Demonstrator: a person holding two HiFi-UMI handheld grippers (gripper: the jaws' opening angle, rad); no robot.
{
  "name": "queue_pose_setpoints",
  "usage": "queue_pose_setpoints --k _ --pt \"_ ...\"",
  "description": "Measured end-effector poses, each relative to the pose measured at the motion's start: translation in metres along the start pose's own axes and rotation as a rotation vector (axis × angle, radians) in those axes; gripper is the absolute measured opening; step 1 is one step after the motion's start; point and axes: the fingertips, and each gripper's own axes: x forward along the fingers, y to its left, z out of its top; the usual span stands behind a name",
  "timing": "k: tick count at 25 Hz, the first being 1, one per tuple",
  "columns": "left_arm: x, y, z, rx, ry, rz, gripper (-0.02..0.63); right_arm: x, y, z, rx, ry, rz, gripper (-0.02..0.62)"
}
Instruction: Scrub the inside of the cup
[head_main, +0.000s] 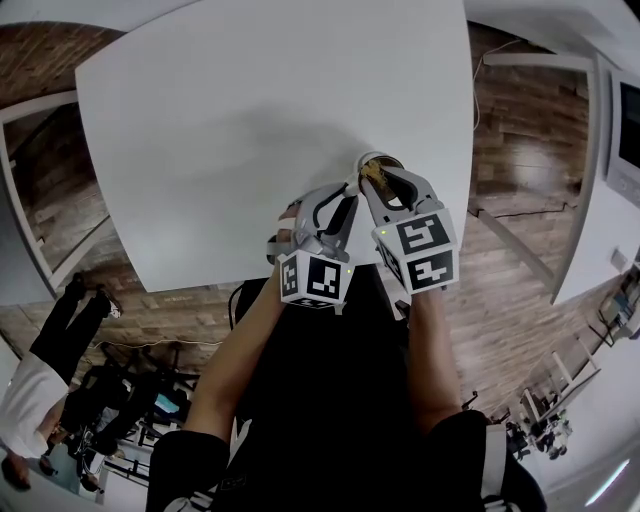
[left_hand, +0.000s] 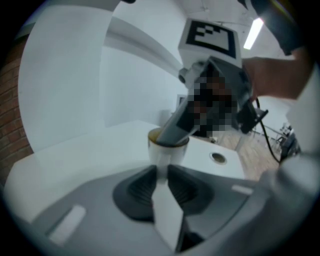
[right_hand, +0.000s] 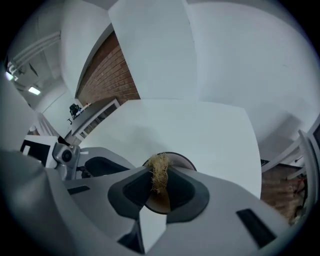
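Head view | white table (head_main: 250, 120), brown floor (head_main: 520, 120) | left tool (left_hand: 162, 174) grips cup (left_hand: 161, 152) | right tool (right_hand: 160, 182) pinches scrubber (right_hand: 159, 170)

Rough fibrous scrubber (right_hand: 159, 172), smooth matt table (head_main: 250, 130).

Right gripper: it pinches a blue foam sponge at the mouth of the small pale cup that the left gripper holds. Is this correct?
The right gripper pinches a tuft of tan, straw-like fibres, not a blue foam sponge, as the right gripper view shows. The rest holds: it is at the mouth of the small pale cup, held by the left gripper.
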Motion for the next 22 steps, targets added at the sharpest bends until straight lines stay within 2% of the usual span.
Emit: queue_pose_setpoints --k 4,8,10,12,19,22 --pt "0.000 0.001 0.001 0.013 -0.002 0.005 0.069 0.005 -0.001 0.002 -0.075 0.022 -0.030 0.063" --pt "0.000 0.002 0.002 0.017 -0.001 0.000 0.067 -0.018 -0.005 0.024 -0.155 -0.134 -0.101 0.063" --pt "0.000 0.004 0.001 0.018 -0.001 -0.001 0.064 -0.025 -0.006 0.030 -0.167 -0.181 -0.127 0.061" --pt "0.000 0.005 0.001 0.020 -0.001 0.002 0.064 -0.021 -0.005 0.025 -0.186 -0.155 -0.133 0.061" --pt "0.000 0.004 0.002 0.027 -0.003 0.006 0.064 0.008 -0.007 0.007 -0.208 0.069 -0.117 0.061" --pt "0.002 0.004 0.002 0.025 -0.004 0.008 0.064 0.013 -0.006 0.006 -0.210 0.076 -0.098 0.061"
